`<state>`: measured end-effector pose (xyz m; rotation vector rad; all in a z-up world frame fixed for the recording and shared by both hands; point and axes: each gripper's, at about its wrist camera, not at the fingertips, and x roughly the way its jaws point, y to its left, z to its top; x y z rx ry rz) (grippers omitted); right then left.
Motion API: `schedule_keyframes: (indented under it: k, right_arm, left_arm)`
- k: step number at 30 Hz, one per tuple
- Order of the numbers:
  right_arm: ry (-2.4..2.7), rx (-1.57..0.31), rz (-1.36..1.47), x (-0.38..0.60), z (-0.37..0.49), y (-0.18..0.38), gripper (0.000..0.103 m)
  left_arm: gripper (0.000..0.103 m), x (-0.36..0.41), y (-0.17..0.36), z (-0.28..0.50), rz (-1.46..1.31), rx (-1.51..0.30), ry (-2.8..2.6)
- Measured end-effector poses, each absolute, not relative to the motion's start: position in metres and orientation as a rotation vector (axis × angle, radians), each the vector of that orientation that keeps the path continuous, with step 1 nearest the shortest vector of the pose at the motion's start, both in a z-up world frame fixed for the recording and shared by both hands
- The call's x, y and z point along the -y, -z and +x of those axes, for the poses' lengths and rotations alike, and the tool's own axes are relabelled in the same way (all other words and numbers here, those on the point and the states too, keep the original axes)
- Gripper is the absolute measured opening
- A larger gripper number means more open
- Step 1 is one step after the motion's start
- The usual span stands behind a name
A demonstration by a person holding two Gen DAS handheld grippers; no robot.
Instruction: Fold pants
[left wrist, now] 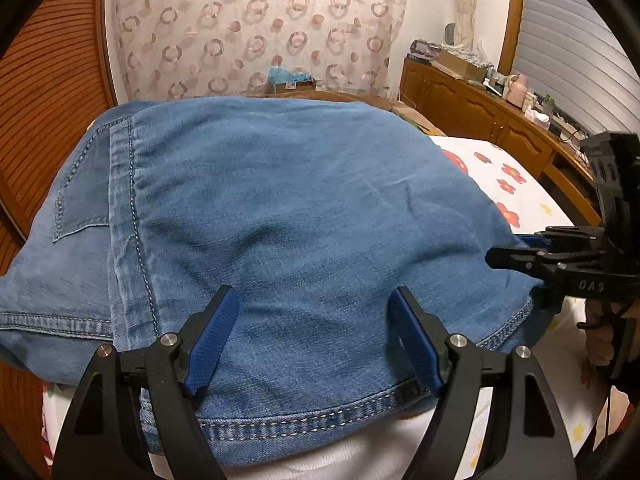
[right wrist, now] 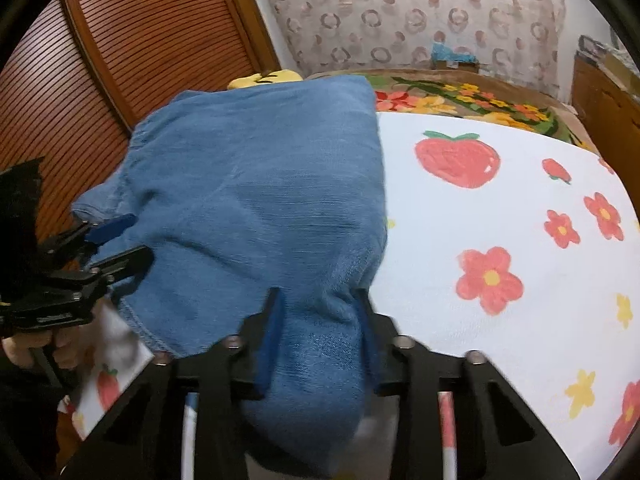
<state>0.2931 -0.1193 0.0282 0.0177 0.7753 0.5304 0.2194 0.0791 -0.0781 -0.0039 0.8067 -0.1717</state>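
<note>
Blue denim pants [left wrist: 280,208] lie folded over on a white bed sheet printed with flowers and strawberries [right wrist: 500,208]. A back pocket and seam show at the left in the left wrist view. My left gripper [left wrist: 316,300] is open, its blue-padded fingers spread over the hem end of the pants. My right gripper [right wrist: 320,300] has its fingers on either side of a bunched fold of the denim [right wrist: 316,360] at the near right corner; it also shows at the right edge of the left wrist view [left wrist: 520,252], at the pants' right corner.
A wooden slatted headboard [right wrist: 80,100] stands at the left. A floral blanket [right wrist: 460,96] lies at the far end of the bed. A wooden cabinet [left wrist: 480,108] with clutter on top runs along the right. A patterned curtain [left wrist: 256,28] hangs behind.
</note>
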Motion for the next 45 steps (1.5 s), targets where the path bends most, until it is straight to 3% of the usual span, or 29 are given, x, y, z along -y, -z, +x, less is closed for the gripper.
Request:
schedule_keyframes:
  k: [1,4,15,27,35,45]
  right_arm:
    - [-0.545,-0.765,0.023,0.120,0.291,-0.031,0.012]
    - [-0.570,-0.711,0.046,0.124,0.286,-0.050,0.009]
    - [-0.647,-0.584,0.025,0.097,0.279,-0.109,0.008]
    - [-0.814,-0.495,-0.041,0.029,0.271,-0.128,0.008]
    - [-0.915,-0.515,-0.117,-0.004,0.267,-0.108,0.008]
    - [-0.969,-0.674,-0.142,-0.024,0.281,-0.050,0.008]
  left_arm:
    - [0.079,-0.081,0.078,0.219,-0.005,-0.806,0.173]
    - [0.079,-0.083,0.074,0.217,-0.025,-0.808,0.178]
    - [0.079,-0.127,0.038,0.184,-0.087,-0.750,0.147]
    - [0.079,-0.203,0.012,0.154,-0.130,-0.669,0.006]
    - [0.079,-0.230,0.005,0.139,-0.151,-0.647,-0.072]
    - [0.079,-0.243,0.003,0.133,-0.171,-0.631,-0.105]
